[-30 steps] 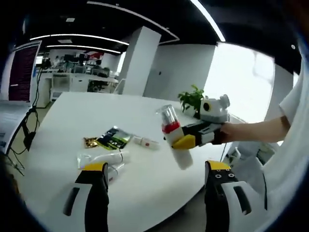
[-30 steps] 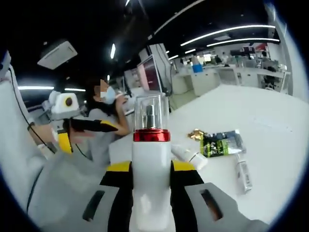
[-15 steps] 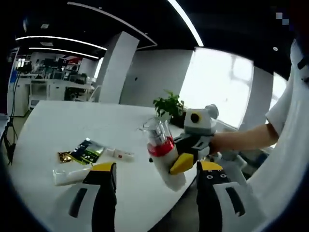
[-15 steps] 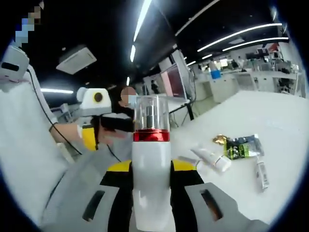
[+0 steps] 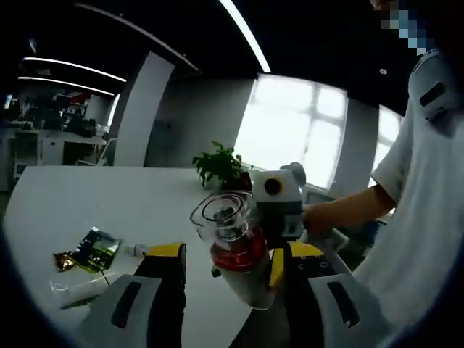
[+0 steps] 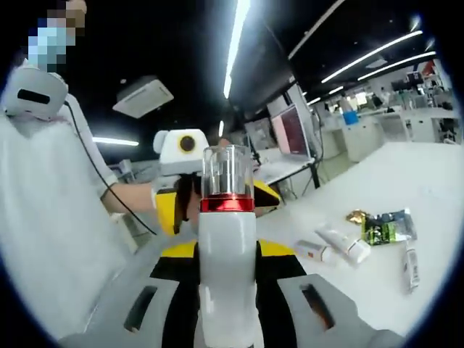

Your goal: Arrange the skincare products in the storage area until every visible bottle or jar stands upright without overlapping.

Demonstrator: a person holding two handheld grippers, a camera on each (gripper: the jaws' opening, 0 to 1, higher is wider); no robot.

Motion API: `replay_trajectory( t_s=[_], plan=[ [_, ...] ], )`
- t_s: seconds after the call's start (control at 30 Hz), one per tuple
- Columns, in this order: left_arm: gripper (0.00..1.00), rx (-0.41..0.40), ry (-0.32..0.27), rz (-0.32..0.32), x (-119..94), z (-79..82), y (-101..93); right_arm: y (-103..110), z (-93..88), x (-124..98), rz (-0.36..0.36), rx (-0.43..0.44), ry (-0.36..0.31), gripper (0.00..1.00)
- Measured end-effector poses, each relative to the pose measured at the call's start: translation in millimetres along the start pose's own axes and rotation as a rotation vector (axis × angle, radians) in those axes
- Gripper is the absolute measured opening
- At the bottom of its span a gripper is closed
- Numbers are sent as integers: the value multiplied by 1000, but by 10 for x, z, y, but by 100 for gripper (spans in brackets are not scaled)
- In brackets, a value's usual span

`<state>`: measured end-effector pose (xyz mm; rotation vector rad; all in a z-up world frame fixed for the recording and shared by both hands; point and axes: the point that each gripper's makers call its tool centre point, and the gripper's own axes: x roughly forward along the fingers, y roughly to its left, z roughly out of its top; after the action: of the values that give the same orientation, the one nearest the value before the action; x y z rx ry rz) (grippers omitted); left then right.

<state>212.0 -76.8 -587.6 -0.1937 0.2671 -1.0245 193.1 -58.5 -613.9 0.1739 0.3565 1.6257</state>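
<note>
White plastic: pump bottle (image 6: 227,268), clear cap over a red collar, held in the air above the table (image 6: 428,181).
Step in hand: my reading is a carry or a handover; the bottle is lifted off the table and sits between both tools, not yet stood down.
Right gripper (image 6: 226,279): jaws clamped on the bottle's white body from both sides, yellow tips pressed to it, cap pointing away from the camera.
Left gripper (image 5: 228,279): jaws spread wide, yellow tips either side of the bottle, which shows here cap-first (image 5: 239,250). I cannot tell if either tip touches it.
Seen from the right gripper view: the left tool sits just behind the cap, yellow and black with a white top.
Bottle's place: well off the table, near the person's white shirt (image 6: 51,217).
Still on the table: 2 white tubes (image 6: 341,241) lying flat, just beside each other; a green sachet (image 6: 384,228); a gold wrapper (image 6: 355,216) touching it; 1 slim tube (image 6: 410,255) near the edge.
Next move, as I judge it: either the left jaws close on the bottle before the right lets go, or the right carries it down and sets the base flat on a bare patch, apart from the tubes.
Risk: a tall, narrow bottle could tip if released off level.
Background: potted plant (image 5: 220,165) at the table's far end.
</note>
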Motion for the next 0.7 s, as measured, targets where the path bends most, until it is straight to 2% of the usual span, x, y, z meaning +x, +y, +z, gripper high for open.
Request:
replay_trajectory(
  t_s=[0.27,0.4,0.57,0.6,0.7],
  plan=[
    [30,15,-22,-19,224,102,-142,5,54,-128,50,13,-28,28],
    [30,23,-21,2,305,99,-163,-4,38,-209,66,7,-23,28],
    [29,48,40,32,427,25,-197,-35,-51,-286,63,-33,23,28],
    [29,78,72,39,458,-18,-201,-58,-102,-312,55,-60,55,28],
    [29,147,128,50,532,-76,-229,-89,-153,-348,33,-103,91,29]
  ],
)
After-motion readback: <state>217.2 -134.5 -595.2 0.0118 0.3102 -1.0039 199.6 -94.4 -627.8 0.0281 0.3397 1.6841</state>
